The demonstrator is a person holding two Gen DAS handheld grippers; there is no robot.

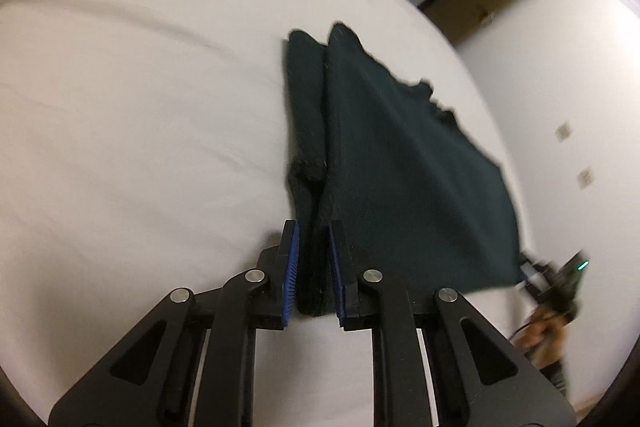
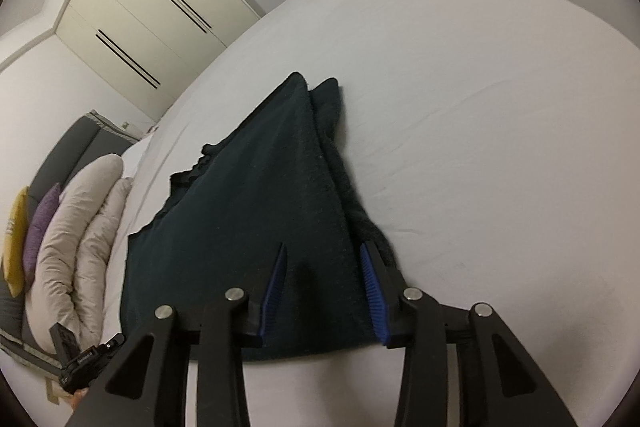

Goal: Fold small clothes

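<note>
A dark green, soft knitted garment (image 1: pixel 400 163) lies on a bed covered with a white sheet (image 1: pixel 140 107), near the bed's near edge. It is partly lifted: its near corners are raised while its far end, narrowing to two rounded tips, rests on the sheet.

The left gripper (image 1: pixel 313 247) has its blue-padded black fingers (image 1: pixel 291 259) drawn close together, pinching a bunched, folded edge of the garment between them. Cloth fills the narrow gap from the pads back toward the camera.

The right gripper (image 2: pixel 324 271), seen from its own camera, sits at the garment's other near corner. Its blue-padded fingers (image 2: pixel 370 283) stand moderately apart with dark cloth stretched across the space between them. The right pad lies against the folded side edge of the garment; whether the left pad presses on the cloth cannot be told from this view.

In the left wrist view the other gripper's body shows blurred at the garment's right corner, with a hand (image 1: pixel 540 331) below it.

Beyond the bed's left edge, in the right wrist view, lie a beige puffy duvet (image 2: pixel 76 239), a purple cushion (image 2: pixel 40 223) and a yellow cushion (image 2: pixel 16 239). Cream wardrobe doors (image 2: pixel 160 15) stand behind.
</note>
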